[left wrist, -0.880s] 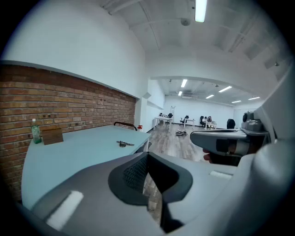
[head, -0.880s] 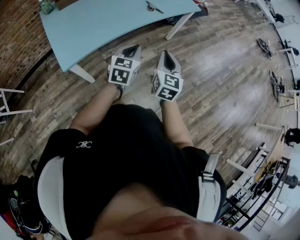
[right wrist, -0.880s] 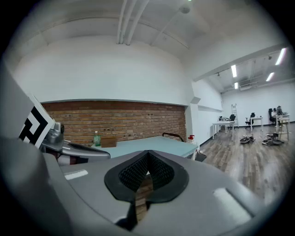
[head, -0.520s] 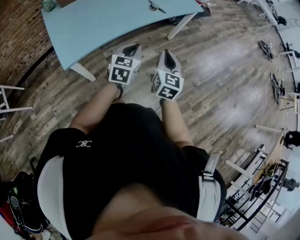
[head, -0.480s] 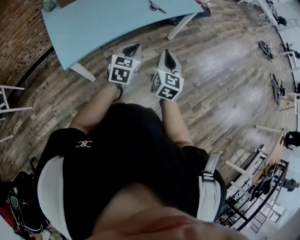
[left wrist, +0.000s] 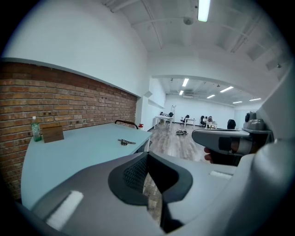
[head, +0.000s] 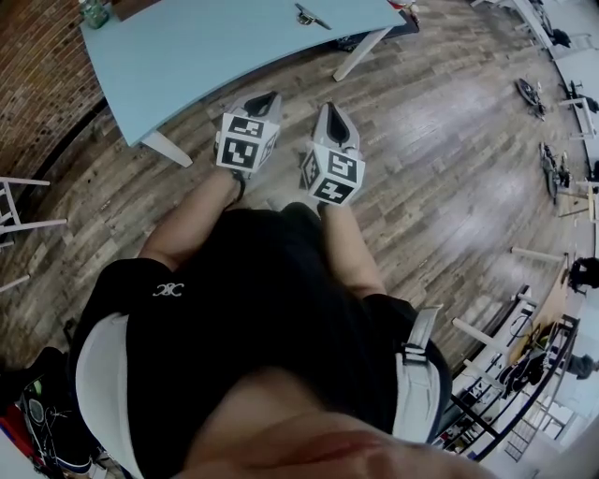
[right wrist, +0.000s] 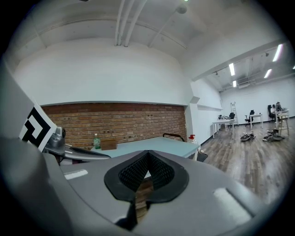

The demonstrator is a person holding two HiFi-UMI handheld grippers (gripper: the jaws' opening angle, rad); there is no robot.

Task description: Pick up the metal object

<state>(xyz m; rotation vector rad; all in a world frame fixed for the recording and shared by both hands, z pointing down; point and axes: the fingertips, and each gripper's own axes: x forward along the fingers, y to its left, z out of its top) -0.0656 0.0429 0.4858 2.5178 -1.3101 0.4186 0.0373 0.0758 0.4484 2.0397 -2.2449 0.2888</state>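
The floor (head: 449, 140) is long wood-grain planks, grey-brown with a dull shine. A rough red brick wall (head: 37, 75) runs along the left under smooth white plaster.

Against the brick stands the table (head: 206, 47), with a smooth pale blue top that has a curved near edge, and slanted white legs. Its far edge is cut off in the head view. The person's black shirt (head: 243, 309) fills the lower half of that view and hides the floor beneath.

The left gripper (head: 267, 95) and right gripper (head: 334, 108) are held side by side over the floor, short of the table's near edge. Each is smooth grey plastic with a black-and-white marker cube. In the left gripper view the ribbed black pads (left wrist: 133, 173) meet at the tip with nothing between them. The right gripper's pads (right wrist: 133, 171) meet the same way, also empty.

A white frame (head: 19, 220), perhaps a chair, is cut off at the left. A black curved bar (left wrist: 126, 122) shows beyond the table's far right corner. What it belongs to I cannot tell.

Near the table's left end by the wall sit a brown box (left wrist: 52, 132) and a green bottle (left wrist: 35, 128).

The metal object (left wrist: 125, 142) lies flat toward the table's right end, near the far edge (head: 310, 15), well apart from both grippers. It is small, dark and elongated, too small to make out further.
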